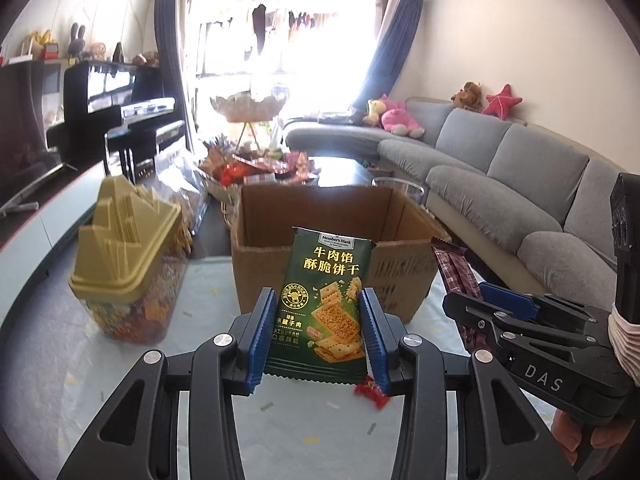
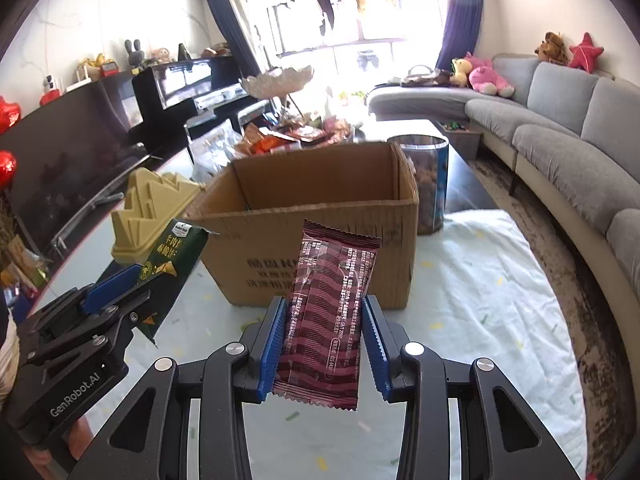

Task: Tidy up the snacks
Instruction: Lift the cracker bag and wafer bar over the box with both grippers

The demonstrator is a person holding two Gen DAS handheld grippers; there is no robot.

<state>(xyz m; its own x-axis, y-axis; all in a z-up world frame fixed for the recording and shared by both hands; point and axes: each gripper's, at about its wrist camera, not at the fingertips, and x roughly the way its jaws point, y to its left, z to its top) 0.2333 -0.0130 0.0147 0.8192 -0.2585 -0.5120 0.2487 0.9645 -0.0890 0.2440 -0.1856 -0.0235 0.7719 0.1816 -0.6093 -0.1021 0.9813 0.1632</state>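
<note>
The left gripper (image 1: 319,334) is closed on a green cracker packet (image 1: 326,304), held upright just in front of the open cardboard box (image 1: 312,216). The right gripper (image 2: 324,338) is clamped on a dark red snack bar (image 2: 326,312), also upright before the box. Both packets look light, crinkly and slippery, the crackers likely brittle; holding the lower sides seems sound. The box floor is hidden, and a small red wrapper (image 1: 372,394) is half covered

A maroon snack packet (image 2: 326,312) is clamped upright between the right gripper's (image 2: 324,344) blue pads. Beyond it an open cardboard box (image 2: 320,216) is seen. At left, a green cracker packet (image 2: 172,258) is apparently gripped by the left gripper (image 2: 116,300).
</note>
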